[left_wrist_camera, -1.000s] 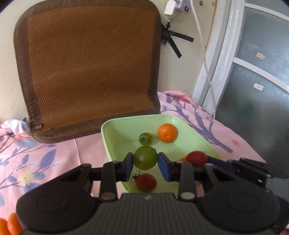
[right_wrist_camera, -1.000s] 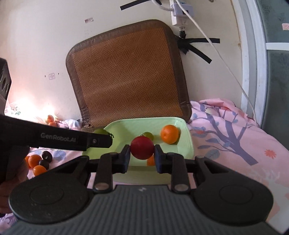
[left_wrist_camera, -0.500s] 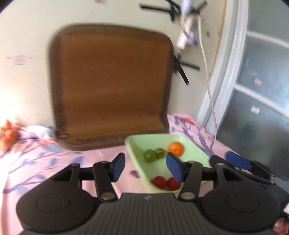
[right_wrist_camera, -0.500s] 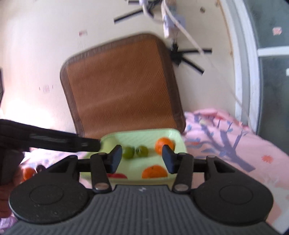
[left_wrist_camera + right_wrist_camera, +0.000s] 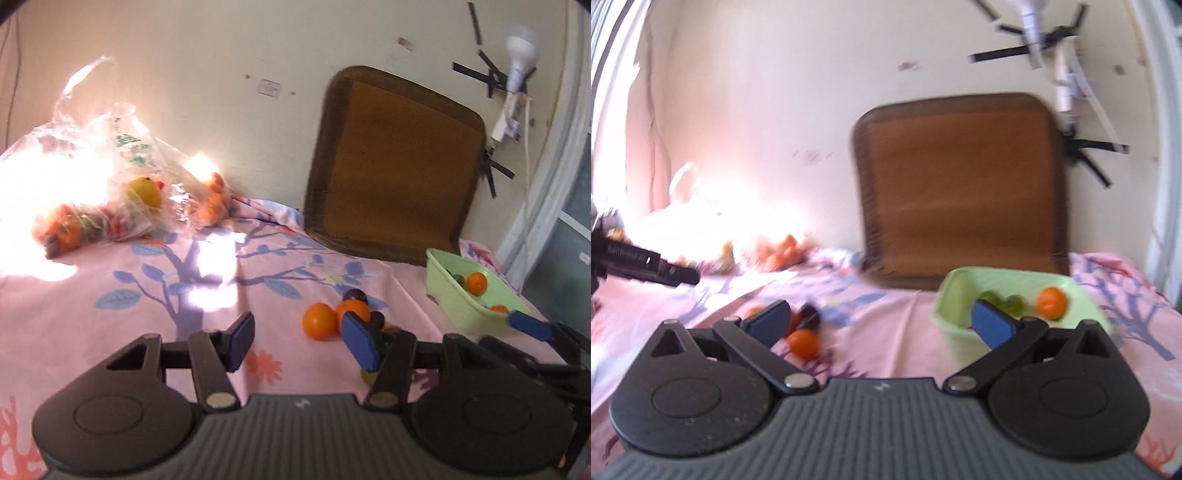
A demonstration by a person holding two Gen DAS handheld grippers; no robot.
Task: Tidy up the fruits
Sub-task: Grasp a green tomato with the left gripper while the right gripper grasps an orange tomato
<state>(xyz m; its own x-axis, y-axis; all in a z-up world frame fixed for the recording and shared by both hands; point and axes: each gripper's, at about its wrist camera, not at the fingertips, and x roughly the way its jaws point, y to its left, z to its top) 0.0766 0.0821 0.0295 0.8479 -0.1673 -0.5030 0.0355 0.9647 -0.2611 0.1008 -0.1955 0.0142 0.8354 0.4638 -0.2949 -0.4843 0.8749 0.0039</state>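
It was a home bedroom: a bed spread with a pink floral sheet [image 5: 229, 306], a woven seat cushion [image 5: 399, 166] leaning on the far wall, a plastic grocery bag [image 5: 110, 173] at far left.

A wide stretch of pink floral bedsheet [image 5: 155, 295] lies bare from nine to twelve o'clock of the left gripper [image 5: 299, 341]. At one o'clock a cluster of oranges and dark fruits [image 5: 343, 314] blocks the way. The pale green plastic tub [image 5: 454, 299] stands at two o'clock, the crinkled clear plastic bag of fruit [image 5: 107, 184] at ten, against the wall.
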